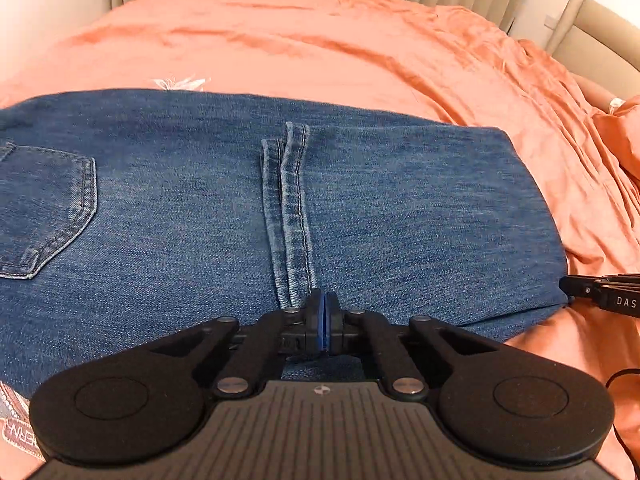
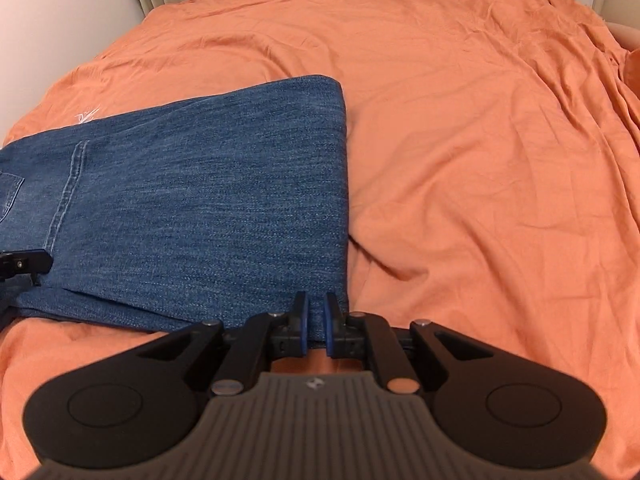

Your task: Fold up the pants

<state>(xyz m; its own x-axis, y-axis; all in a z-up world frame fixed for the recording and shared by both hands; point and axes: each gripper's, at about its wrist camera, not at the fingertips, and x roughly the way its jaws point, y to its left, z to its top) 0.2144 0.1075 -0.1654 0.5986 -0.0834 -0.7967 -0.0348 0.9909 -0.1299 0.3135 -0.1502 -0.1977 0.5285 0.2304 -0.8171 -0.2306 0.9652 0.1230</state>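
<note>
Jeans [image 1: 200, 216] lie folded crosswise on the bed [image 1: 320, 40], long axis left-right. My left gripper [image 1: 323, 308] pinches the hem; right gripper [image 2: 316, 320] clamps the near fold corner.

White letters "DAS" on the black right tongs [image 1: 600, 294]; partial, unreadable lettering on a patch [image 1: 18, 436] at lower left

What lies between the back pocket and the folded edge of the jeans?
Plain denim, crossed by the hems, in the left wrist view; pocket, folded edge.
</note>
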